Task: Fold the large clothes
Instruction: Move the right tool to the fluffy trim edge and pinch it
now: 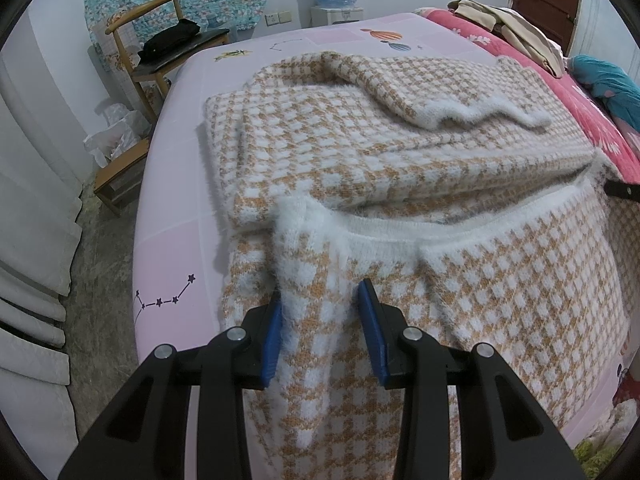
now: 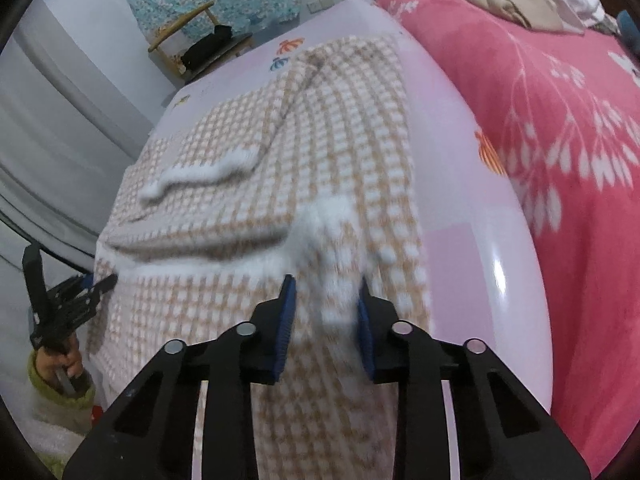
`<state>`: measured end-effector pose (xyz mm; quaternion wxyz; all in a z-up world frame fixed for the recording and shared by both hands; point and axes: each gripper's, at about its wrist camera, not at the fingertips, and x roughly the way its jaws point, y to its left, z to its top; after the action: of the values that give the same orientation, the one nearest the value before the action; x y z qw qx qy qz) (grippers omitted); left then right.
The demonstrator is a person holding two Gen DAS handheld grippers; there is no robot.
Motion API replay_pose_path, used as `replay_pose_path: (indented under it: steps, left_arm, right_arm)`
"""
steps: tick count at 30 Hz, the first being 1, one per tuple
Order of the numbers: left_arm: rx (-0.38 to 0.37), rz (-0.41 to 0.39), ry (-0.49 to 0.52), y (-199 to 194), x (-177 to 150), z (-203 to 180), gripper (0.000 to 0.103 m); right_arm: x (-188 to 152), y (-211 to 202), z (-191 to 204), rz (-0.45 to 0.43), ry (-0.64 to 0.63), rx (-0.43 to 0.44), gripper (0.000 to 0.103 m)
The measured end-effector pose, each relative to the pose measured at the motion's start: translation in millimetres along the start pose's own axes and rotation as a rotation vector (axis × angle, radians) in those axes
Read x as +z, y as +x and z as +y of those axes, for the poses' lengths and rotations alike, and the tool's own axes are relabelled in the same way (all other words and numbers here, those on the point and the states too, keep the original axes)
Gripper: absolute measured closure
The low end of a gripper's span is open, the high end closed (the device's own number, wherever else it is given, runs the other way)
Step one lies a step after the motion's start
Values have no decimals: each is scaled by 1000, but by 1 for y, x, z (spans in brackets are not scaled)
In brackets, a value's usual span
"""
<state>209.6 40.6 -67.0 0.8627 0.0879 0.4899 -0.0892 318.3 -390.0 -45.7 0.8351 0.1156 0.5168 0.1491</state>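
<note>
Houndstooth sweater (image 1: 400,152) lies on the bed (image 1: 168,240), w/ sleeves already folded in over the body; the white fuzzy cuff (image 1: 480,114) rests across the far half. Near hem/collar edge is lifted toward the cameras. Left tool (image 1: 322,332) is clenched on a bunched corner of the sweater, at its left near edge. Right tool (image 2: 326,320) straddles the right near corner; view blurred, fabric sits between the pads, looks gripped. Est. past halfway: the lengthwise fold over the far half remains, then smoothing.
</note>
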Motion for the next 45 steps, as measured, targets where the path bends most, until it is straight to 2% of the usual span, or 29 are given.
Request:
replay_pose_path:
  steps: [4, 9, 17, 29, 35, 42, 45]
  left_arm:
    - [0, 1, 1, 0, 1, 0, 68]
    - [5, 2, 3, 0, 0, -2, 68]
    - [11, 3, 4, 0, 1, -3, 68]
    - [20, 2, 8, 0, 0, -3, 68]
    - [55, 4, 22, 0, 0, -7, 68]
    - [133, 7, 68, -3, 0, -19, 68]
    - [140, 9, 67, -4, 0, -19, 68]
  right_arm:
    - [-9, -3, -3, 16, -1, 0, 81]
    - [-3, 6, 2, 14, -7, -18, 82]
    - [-1, 24, 27, -1, -120, -140, 83]
    - [-5, 27, 29, -10, -128, -154, 83]
    - [-5, 26, 30, -8, -127, -159, 83]
    - [-4, 26, 31, -8, -123, -160, 82]
    - [-3, 26, 31, -1, -123, -162, 82]
